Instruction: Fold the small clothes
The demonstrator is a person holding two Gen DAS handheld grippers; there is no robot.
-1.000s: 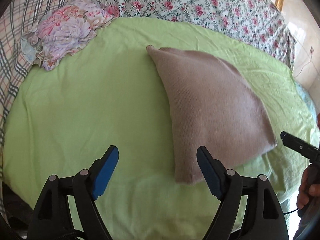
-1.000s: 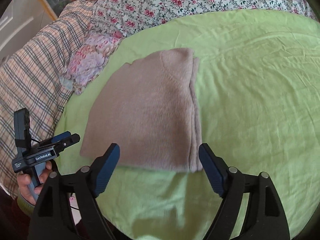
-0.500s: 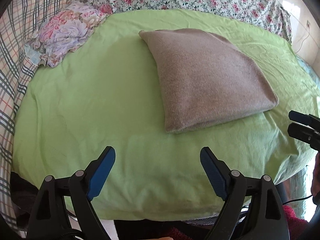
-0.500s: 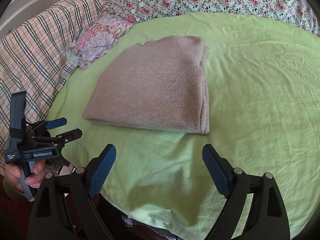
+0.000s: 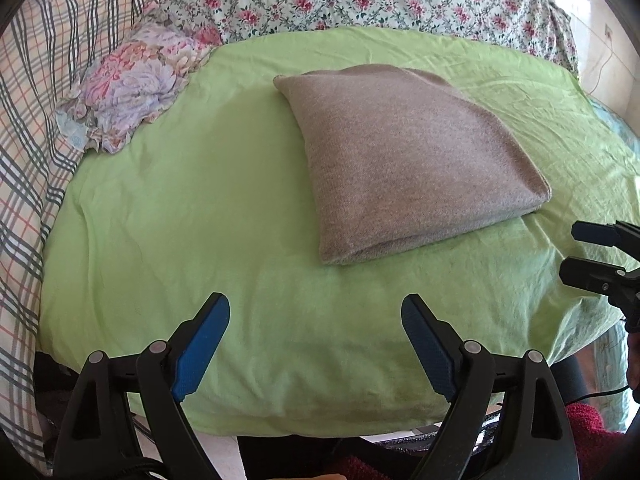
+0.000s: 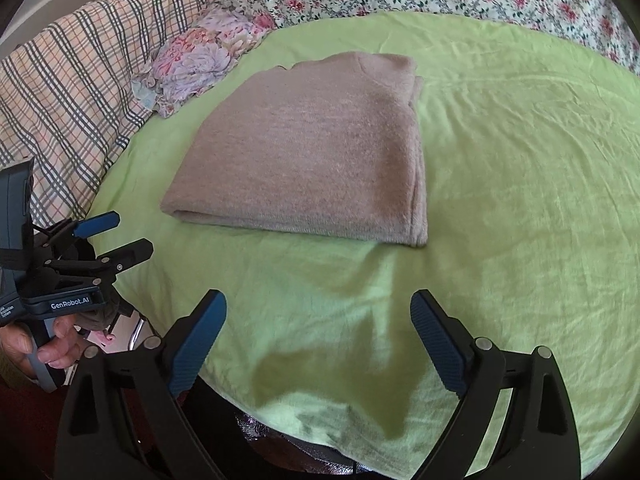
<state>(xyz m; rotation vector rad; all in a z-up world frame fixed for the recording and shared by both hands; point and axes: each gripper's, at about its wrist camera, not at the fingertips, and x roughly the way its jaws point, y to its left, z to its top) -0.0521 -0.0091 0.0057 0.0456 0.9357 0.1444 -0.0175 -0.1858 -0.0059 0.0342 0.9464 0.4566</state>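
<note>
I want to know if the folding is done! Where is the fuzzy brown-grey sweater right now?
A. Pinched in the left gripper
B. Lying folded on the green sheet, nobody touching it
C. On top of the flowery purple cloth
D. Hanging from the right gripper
B: the folded brown-grey knit sweater lies flat on the light green sheet, and the left gripper and right gripper are both open and apart from it.

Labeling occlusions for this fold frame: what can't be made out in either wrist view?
- Folded sweater: underside and inner layers hidden by its own top layer, both views.
- Right gripper: left wrist view, body cut off by the right edge.
- Left gripper: right wrist view, partly cut off by the left edge.
- Floral cloth: crumpled, garment type unreadable.
- Below the green sheet: dark, blurred.
</note>
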